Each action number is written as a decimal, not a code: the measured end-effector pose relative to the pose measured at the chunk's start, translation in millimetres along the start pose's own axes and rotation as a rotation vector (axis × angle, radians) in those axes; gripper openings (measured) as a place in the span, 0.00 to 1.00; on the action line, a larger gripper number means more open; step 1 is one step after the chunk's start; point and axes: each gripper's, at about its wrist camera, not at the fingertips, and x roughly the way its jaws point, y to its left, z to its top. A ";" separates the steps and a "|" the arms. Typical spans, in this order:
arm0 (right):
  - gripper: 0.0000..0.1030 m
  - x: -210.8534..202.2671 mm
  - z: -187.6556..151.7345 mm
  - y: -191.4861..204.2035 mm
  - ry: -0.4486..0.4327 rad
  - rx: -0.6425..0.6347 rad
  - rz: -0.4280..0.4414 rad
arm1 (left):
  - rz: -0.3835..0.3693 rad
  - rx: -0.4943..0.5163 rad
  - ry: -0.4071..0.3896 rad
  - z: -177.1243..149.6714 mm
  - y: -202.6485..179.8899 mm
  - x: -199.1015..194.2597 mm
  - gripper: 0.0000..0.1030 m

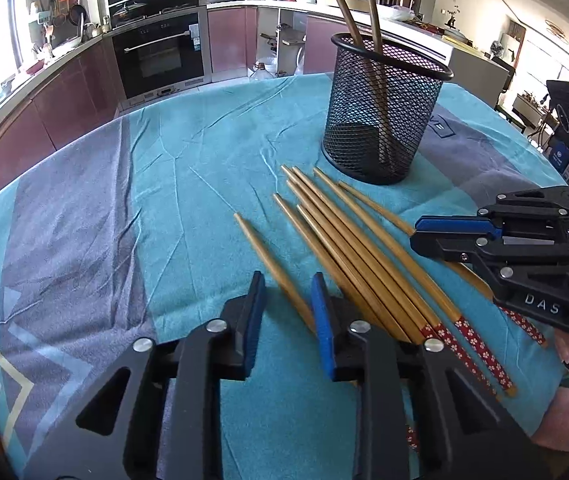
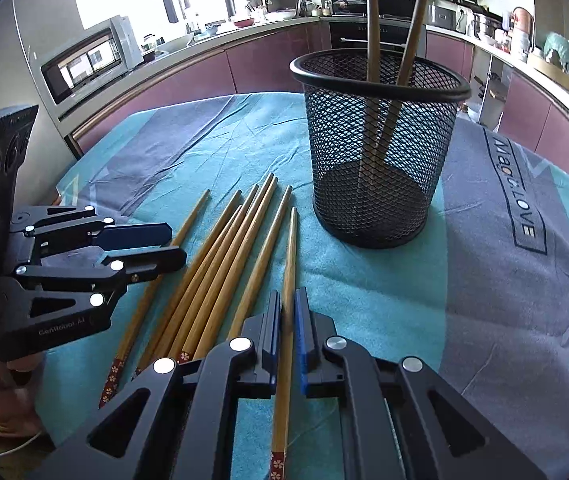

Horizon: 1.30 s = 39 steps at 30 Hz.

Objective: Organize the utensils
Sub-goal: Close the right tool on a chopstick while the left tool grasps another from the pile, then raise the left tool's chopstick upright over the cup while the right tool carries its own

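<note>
A teal and grey tablecloth (image 1: pixel 204 152) covers the table, creased, with "LOVE" lettering (image 2: pixel 522 216) printed on its grey band. Beyond the cloth, a built-in black oven (image 1: pixel 160 56) sits among mauve cabinet fronts (image 1: pixel 226 38). Left of the cloth, a silver microwave (image 2: pixel 88 60) stands on the counter.

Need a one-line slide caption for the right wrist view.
Right hand-held gripper shut on one chopstick; loose chopsticks beside it, mesh cup holding two behind.
</note>
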 end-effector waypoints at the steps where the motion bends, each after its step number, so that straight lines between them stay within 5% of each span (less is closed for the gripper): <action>1: 0.06 0.2 0.4 0.0 -0.001 0.000 0.000 | 0.003 -0.006 -0.001 0.7 0.7 0.1 0.18; 16: 0.05 -20.5 -0.3 -9.5 -0.052 0.042 0.078 | 0.002 -0.093 -0.024 -0.6 10.2 -8.9 0.07; 39: 0.05 -93.0 22.7 -16.8 -0.288 0.086 0.183 | -0.241 -0.131 -0.272 28.1 22.9 -112.8 0.07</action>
